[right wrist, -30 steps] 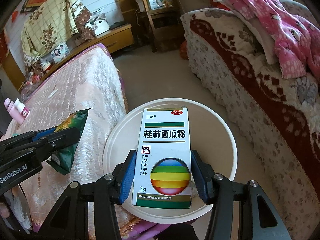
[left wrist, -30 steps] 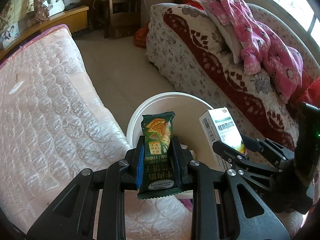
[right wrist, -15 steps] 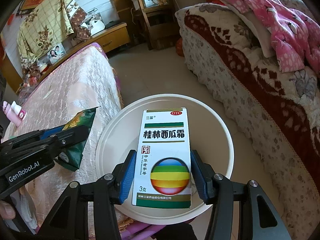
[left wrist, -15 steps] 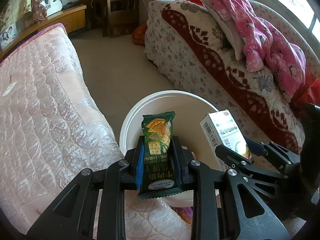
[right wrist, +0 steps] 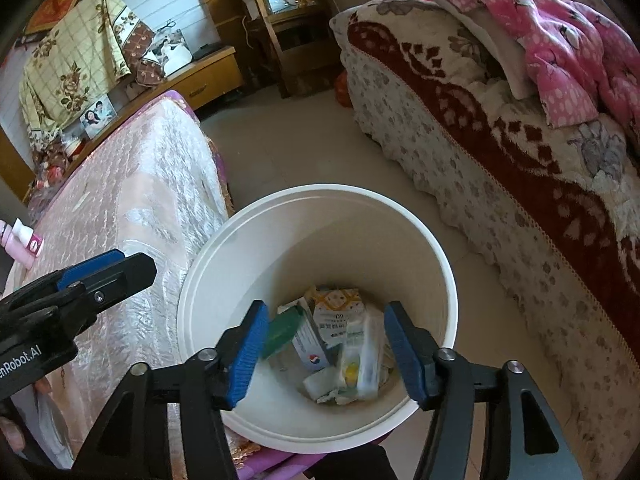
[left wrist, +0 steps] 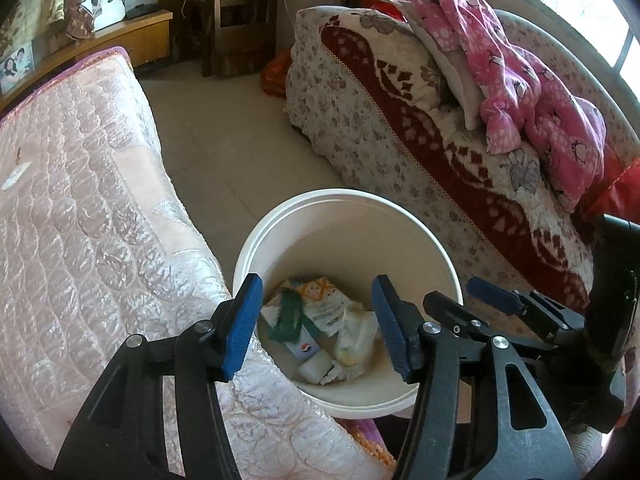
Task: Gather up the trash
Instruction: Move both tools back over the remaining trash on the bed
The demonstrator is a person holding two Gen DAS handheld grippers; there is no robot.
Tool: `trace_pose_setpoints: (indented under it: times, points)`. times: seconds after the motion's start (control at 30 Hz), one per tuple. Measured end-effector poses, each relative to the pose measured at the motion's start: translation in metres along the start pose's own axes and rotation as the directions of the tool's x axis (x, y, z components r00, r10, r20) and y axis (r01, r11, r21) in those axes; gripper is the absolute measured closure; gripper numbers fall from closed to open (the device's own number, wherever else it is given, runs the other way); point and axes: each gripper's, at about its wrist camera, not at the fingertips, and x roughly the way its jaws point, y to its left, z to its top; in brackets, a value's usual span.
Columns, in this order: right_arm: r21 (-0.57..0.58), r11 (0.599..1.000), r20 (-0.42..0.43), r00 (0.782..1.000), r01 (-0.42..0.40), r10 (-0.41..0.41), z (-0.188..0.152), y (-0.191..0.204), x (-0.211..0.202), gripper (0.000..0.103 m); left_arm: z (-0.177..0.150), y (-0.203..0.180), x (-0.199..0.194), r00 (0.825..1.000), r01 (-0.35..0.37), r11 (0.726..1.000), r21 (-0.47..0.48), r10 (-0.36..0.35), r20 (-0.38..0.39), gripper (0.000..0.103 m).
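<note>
The sofa (left wrist: 460, 160), under a red-and-white patterned cover, runs along the right side of the room with a pink garment (left wrist: 532, 92) heaped on its seat. The mattress (left wrist: 80, 208), in pink quilted fabric, lies opposite it across a strip of tiled floor (left wrist: 224, 136). The white bucket (left wrist: 408, 208) stands on the floor between the two, its rim just beside the mattress's near corner. The left gripper (left wrist: 316, 324) is held above the bucket's near rim, pointing forward and down into the opening, its blue-padded fingers (left wrist: 240, 320) spread wide apart with nothing between them. The right gripper (right wrist: 324, 344) is held likewise over the bucket, tilted down at the contents, its fingers (right wrist: 248, 348) also wide apart and empty. In the left wrist view the right gripper sits just to the right, over the bucket's right rim; in the right wrist view the left gripper sits at the left, over the mattress edge. The trash (right wrist: 340, 344) lies piled on the bucket's bottom: a green wrapper (left wrist: 290, 316), a white box (right wrist: 310, 340) with a round red-and-blue mark, and crumpled white packets (left wrist: 352, 332). A pink bottle (right wrist: 20, 242) lies on the mattress near its far left edge.
</note>
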Motion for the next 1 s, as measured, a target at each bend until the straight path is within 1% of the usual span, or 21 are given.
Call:
trace_pose_setpoints:
  times: [0.3, 0.5, 0.73, 1.0]
  points:
    - [-0.005, 1.0, -0.003, 1.0, 0.002, -0.002, 0.001, 0.002, 0.001, 0.042, -0.002, 0.001, -0.005, 1.0, -0.006, 1.0, -0.004, 0.006, 0.002, 0.048]
    - [-0.008, 1.0, 0.0, 1.0, 0.012, -0.012, 0.001, 0.005, 0.001, 0.042, -0.005, 0.002, -0.012, 1.0, -0.021, 1.0, 0.004, 0.021, 0.015, 0.048]
    - [-0.009, 1.0, 0.001, 1.0, 0.01, -0.01, 0.002, 0.007, 0.001, 0.041, -0.008, 0.01, -0.025, 0.999, -0.035, 0.999, -0.01, 0.035, 0.037, 0.048]
    - [-0.072, 0.997, 0.032, 0.999, 0.027, -0.024, 0.001, 0.026, -0.001, 0.041, -0.017, 0.026, -0.052, 0.995, -0.069, 0.997, -0.027, 0.071, 0.075, 0.048]
